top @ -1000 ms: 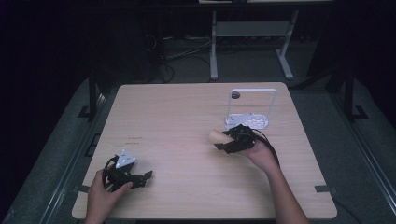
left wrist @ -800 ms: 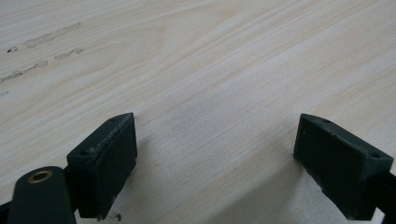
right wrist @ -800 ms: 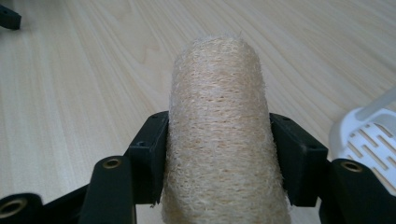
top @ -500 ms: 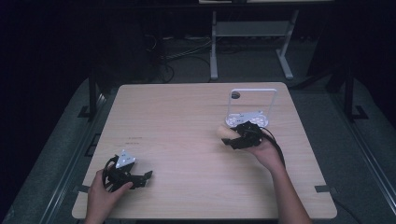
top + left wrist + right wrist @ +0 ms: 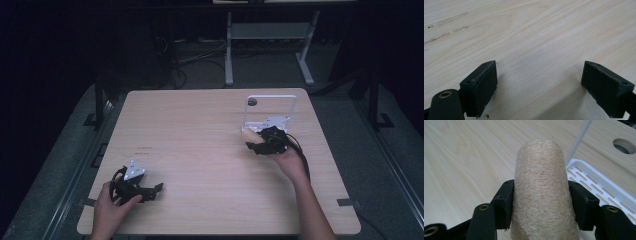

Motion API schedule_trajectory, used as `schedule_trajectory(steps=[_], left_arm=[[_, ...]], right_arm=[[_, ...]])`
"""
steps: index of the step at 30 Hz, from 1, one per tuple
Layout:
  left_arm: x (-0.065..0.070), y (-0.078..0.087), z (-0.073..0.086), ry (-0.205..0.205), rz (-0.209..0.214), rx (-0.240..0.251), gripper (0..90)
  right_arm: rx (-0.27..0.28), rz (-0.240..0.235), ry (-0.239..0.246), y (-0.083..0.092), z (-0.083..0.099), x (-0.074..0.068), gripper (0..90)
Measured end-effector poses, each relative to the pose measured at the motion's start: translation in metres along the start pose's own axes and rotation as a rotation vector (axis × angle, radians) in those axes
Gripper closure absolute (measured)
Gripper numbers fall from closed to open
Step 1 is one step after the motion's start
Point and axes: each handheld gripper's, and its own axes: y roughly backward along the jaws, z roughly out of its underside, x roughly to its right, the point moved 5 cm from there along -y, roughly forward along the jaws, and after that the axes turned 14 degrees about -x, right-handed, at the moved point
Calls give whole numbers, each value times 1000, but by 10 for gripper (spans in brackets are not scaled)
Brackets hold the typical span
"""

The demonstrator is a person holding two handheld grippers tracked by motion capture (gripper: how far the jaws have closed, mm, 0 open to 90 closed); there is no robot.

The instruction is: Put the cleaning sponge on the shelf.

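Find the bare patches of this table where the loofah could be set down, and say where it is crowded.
Bare: the wide wooden table between the left gripper and right gripper, plus its far-left stretch. Crowded: the far-right corner, where the white rack stands by the loofah held there.

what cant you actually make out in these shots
- Loofah roll: its lower end is cut off by the bottom edge of the right gripper view; in the high view it is too small, half behind the right gripper.
- White rack: its base runs off the right gripper view's edge, partly behind the roll.
- Left gripper: in the high view, too small and dark to read its jaws.
- Table marks: blurred.
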Motion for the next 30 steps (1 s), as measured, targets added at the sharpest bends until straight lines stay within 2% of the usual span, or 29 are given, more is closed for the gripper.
schedule_trajectory(steps=[13,19,30], left_arm=[[0,0,0,2,1,-1,128],[0,0,0,2,1,-1,128],[0,0,0,2,1,-1,128]], right_arm=[[15,72,-111,-4,3,26,418],[17,88,-145,-10,1,34,418],[-12,111,-196,-27,-2,47,418]])
